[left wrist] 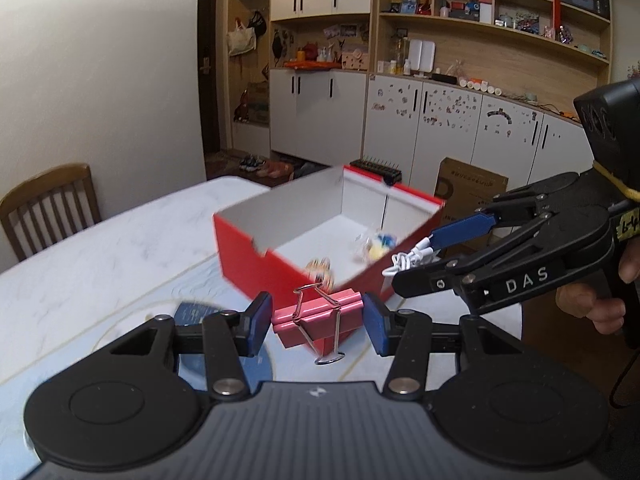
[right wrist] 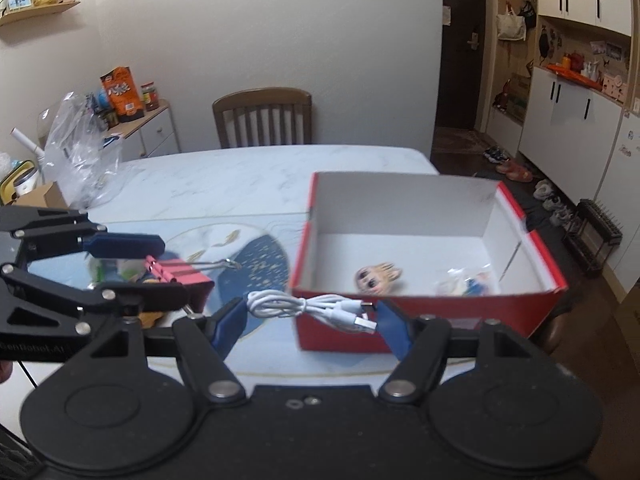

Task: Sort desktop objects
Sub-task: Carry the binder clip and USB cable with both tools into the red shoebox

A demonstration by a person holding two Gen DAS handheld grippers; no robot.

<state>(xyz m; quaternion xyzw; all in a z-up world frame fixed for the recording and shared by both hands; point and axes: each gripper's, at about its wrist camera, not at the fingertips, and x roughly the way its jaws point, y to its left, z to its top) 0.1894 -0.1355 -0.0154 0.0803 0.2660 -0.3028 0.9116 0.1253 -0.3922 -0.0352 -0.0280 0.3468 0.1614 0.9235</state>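
My left gripper [left wrist: 317, 322] is shut on a pink binder clip [left wrist: 320, 314], its wire handles hanging down, just in front of an open red box [left wrist: 248, 248]. From the right, my right gripper [left wrist: 416, 260] reaches over the box's near corner, shut on a coiled white USB cable [left wrist: 404, 260]. In the right wrist view the right gripper [right wrist: 311, 322] holds the cable [right wrist: 280, 304] by the red box [right wrist: 440, 312], which holds a doll head [right wrist: 378, 278] and a small bagged toy [right wrist: 468, 282]. The left gripper [right wrist: 172, 270] carries the clip [right wrist: 188, 276] at left.
The box stands on a white marble table [right wrist: 240, 176] beside a round blue mat [right wrist: 260, 264]. A wooden chair [right wrist: 262, 116] is at the far side and a clear plastic bag [right wrist: 76, 152] at the table's left end. A cardboard carton [left wrist: 472, 188] stands on the floor behind.
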